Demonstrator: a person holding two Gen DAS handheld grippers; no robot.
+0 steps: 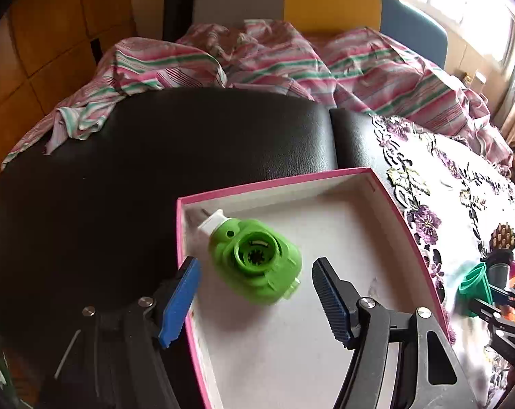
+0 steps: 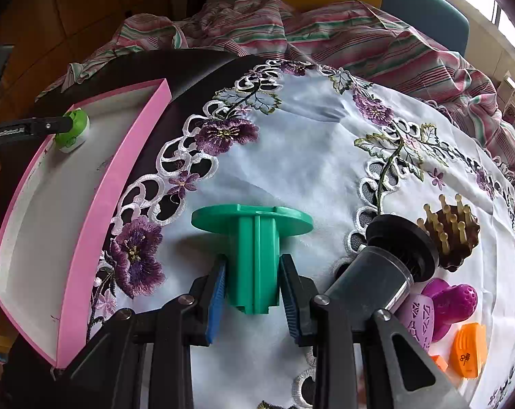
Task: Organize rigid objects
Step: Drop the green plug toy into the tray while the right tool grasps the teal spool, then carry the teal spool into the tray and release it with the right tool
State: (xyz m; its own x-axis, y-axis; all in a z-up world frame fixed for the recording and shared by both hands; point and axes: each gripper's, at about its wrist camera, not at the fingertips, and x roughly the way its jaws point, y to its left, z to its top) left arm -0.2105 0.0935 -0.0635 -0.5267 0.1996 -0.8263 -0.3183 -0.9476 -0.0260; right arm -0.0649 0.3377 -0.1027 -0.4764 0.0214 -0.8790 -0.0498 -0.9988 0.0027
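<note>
A pink box (image 1: pixel 281 184) with a white inside sits on a black leather surface. A light green plastic gadget (image 1: pixel 254 259) with a white tip lies in the box. My left gripper (image 1: pixel 257 303) is open just behind it, with one finger (image 1: pixel 179 303) outside the box's left wall. The box (image 2: pixel 121 184) and the green gadget (image 2: pixel 74 129) also show in the right wrist view. My right gripper (image 2: pixel 252 298) is shut on the stem of a teal plastic spool (image 2: pixel 254 238) above the embroidered white cloth (image 2: pixel 308 156). The spool (image 1: pixel 473 284) also shows in the left wrist view.
To the right lie a dark cylinder with a black cap (image 2: pixel 390 266), a brown bristle brush (image 2: pixel 451 231), purple pieces (image 2: pixel 445 303) and orange pieces (image 2: pixel 468 347). A striped pink and green cloth (image 1: pixel 257 64) is bunched at the back. Wooden panels (image 1: pixel 53 34) stand at the far left.
</note>
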